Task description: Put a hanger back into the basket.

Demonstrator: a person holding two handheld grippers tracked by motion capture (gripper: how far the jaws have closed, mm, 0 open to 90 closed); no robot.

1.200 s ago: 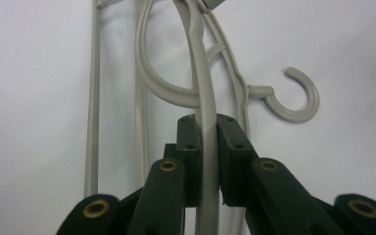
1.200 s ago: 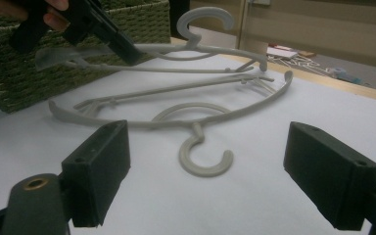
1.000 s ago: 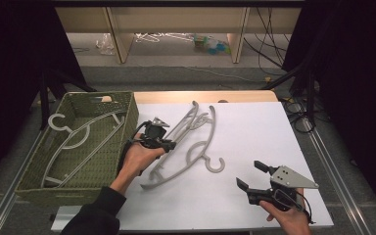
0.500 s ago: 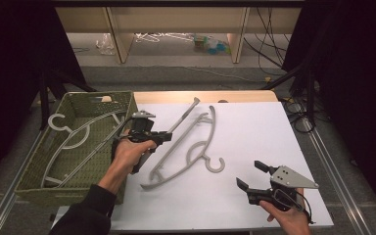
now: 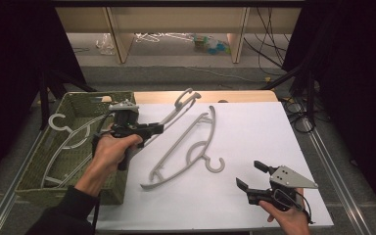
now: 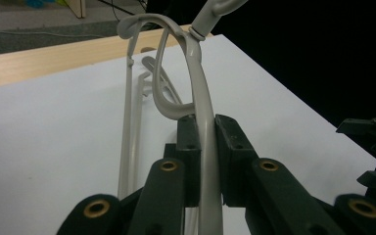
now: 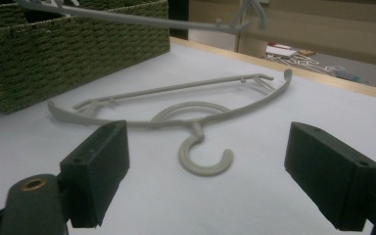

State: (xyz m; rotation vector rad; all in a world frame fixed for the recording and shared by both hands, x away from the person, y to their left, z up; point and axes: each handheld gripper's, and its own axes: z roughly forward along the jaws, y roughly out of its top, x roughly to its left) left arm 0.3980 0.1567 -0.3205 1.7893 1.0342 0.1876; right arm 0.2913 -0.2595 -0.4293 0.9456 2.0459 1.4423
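the woven basket (image 5: 39, 161) is sitting at the left with hangers inside. the left gripper (image 5: 149, 129) is clamping its fingers on a raised hanger (image 5: 181, 105) beside it. a second hanger (image 5: 186, 147) is lying mid-worktop (image 5: 254, 132), while the right gripper (image 5: 249, 176) is hovering with fingers apart.

Second hanger (image 5: 186, 147) flat on table (image 5: 254, 147); basket (image 5: 81, 103) left.

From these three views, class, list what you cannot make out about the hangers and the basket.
- Held hanger: left gripper view, its lower part is hidden behind the left gripper.
- Basket: high view, hangers inside overlap, count unclear.
- Basket, right gripper view: cut off by the top edge.
- Floor clutter: high view, too small.
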